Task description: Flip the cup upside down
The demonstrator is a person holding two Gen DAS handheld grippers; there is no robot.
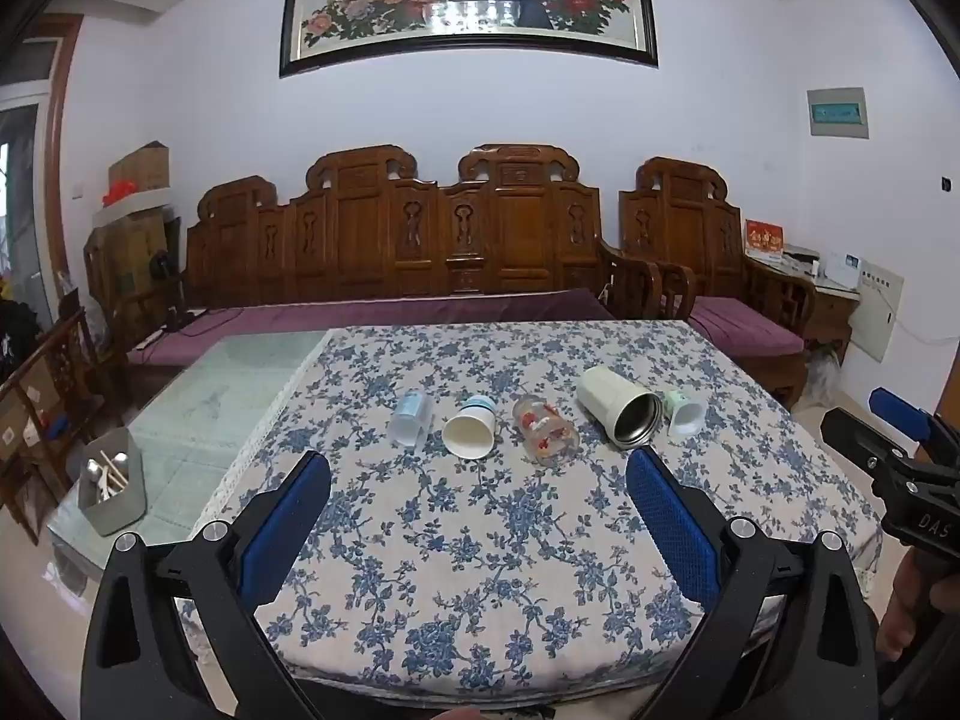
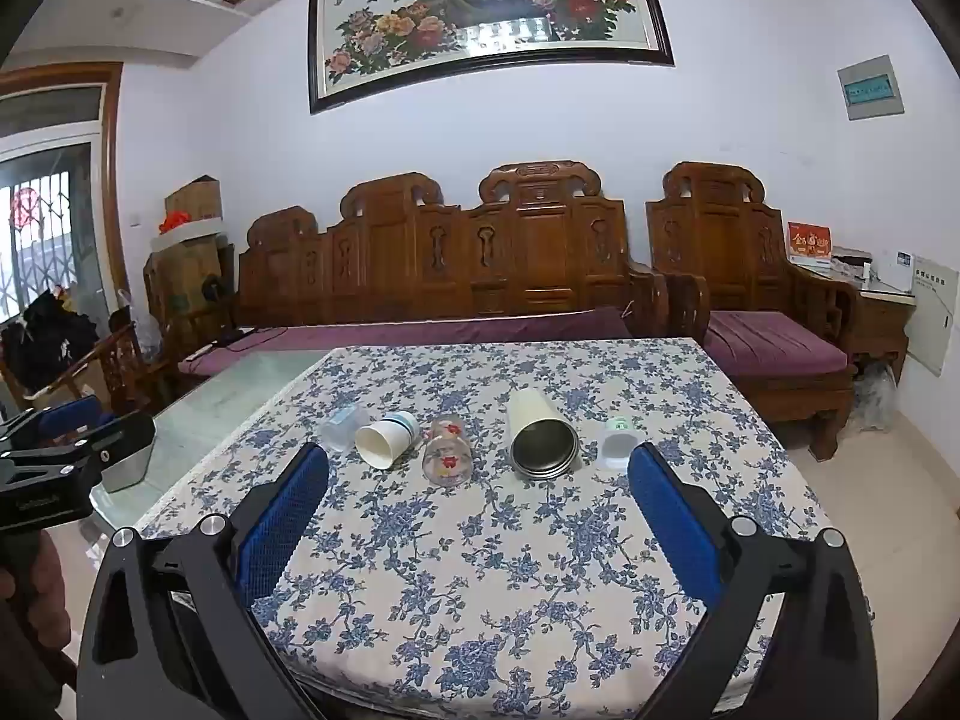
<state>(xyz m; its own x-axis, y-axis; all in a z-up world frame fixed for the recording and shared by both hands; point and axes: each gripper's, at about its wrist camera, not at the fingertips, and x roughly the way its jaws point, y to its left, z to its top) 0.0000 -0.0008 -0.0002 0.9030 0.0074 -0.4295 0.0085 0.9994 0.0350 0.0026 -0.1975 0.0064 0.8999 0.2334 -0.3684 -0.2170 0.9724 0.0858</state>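
Note:
Several cups lie on their sides in a row on the floral tablecloth (image 1: 480,540). From left: a clear plastic cup (image 1: 410,418), a white paper cup (image 1: 470,433), a glass with red print (image 1: 545,429), a cream steel-lined tumbler (image 1: 619,408), a small white-green cup (image 1: 684,412). They also show in the right wrist view: clear cup (image 2: 343,427), paper cup (image 2: 386,439), glass (image 2: 447,450), tumbler (image 2: 542,435), small cup (image 2: 617,443). My left gripper (image 1: 477,468) and right gripper (image 2: 478,462) are open and empty, short of the row.
A grey holder with utensils (image 1: 113,489) stands on the glass table part at left. The right gripper shows at the right edge of the left wrist view (image 1: 900,456); the left gripper shows at the left of the right wrist view (image 2: 66,450). A wooden sofa (image 1: 420,240) stands behind the table.

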